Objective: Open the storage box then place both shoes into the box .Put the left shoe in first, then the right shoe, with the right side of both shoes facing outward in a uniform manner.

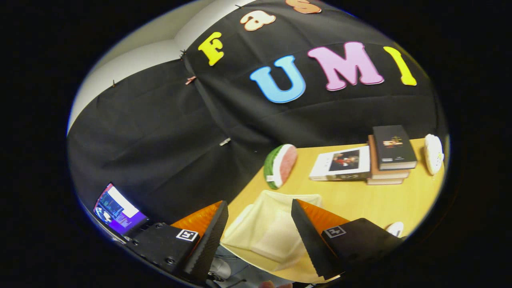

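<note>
The tongs (259, 224) are held wide open and tilted, with nothing gripped between the fingers. Between and just ahead of them, the pale translucent storage box (269, 227) is seen lying on the counter (372, 200), near its front edge; whether its lid is closed cannot be told for certain, though it appears shut. The opening step is judged to be in hand, or just about to begin. For the next move, the tongs would need to be lowered and levelled onto the lid's edge.

A small white shape, possibly a shoe (395, 229), is glimpsed just beyond the right finger; the other shoe cannot be located. Beyond the box, a watermelon slice (281, 165) and a stack of books (390, 158) are set well apart from it, so open counter is left around the box.
</note>
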{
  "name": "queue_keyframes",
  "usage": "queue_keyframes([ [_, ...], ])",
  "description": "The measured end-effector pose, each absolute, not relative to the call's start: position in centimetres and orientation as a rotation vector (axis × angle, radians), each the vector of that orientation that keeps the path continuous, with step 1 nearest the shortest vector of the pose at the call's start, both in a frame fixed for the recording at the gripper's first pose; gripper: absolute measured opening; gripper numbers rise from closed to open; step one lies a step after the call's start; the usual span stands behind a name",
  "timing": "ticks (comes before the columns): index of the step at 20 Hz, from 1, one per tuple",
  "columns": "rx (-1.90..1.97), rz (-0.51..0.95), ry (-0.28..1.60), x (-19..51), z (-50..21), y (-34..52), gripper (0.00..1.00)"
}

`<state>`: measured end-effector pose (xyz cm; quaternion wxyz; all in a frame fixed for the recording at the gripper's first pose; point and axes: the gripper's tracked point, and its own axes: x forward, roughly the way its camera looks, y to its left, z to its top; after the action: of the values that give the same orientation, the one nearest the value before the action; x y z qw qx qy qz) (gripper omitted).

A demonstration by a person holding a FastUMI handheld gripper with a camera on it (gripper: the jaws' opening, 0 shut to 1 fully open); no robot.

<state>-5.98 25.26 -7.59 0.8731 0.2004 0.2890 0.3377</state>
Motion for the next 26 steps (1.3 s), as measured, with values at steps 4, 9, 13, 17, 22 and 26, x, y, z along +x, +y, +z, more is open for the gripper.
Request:
queue_keyframes([
  [4,0.349,0.575,0.714,-7.6,-14.3,18.3,0.97],
  [9,0.218,0.448,0.878,-11.1,-23.7,12.2,0.98],
  [13,0.121,0.393,0.964,-12.3,-29.7,9.4,0.97],
  [17,0.031,0.371,1.024,-12.3,-34.4,8.7,0.83],
  [22,0.021,0.277,1.049,-10.1,-37.7,9.0,0.62],
  [26,0.046,0.202,1.076,-9.5,-39.3,9.3,0.4],
])
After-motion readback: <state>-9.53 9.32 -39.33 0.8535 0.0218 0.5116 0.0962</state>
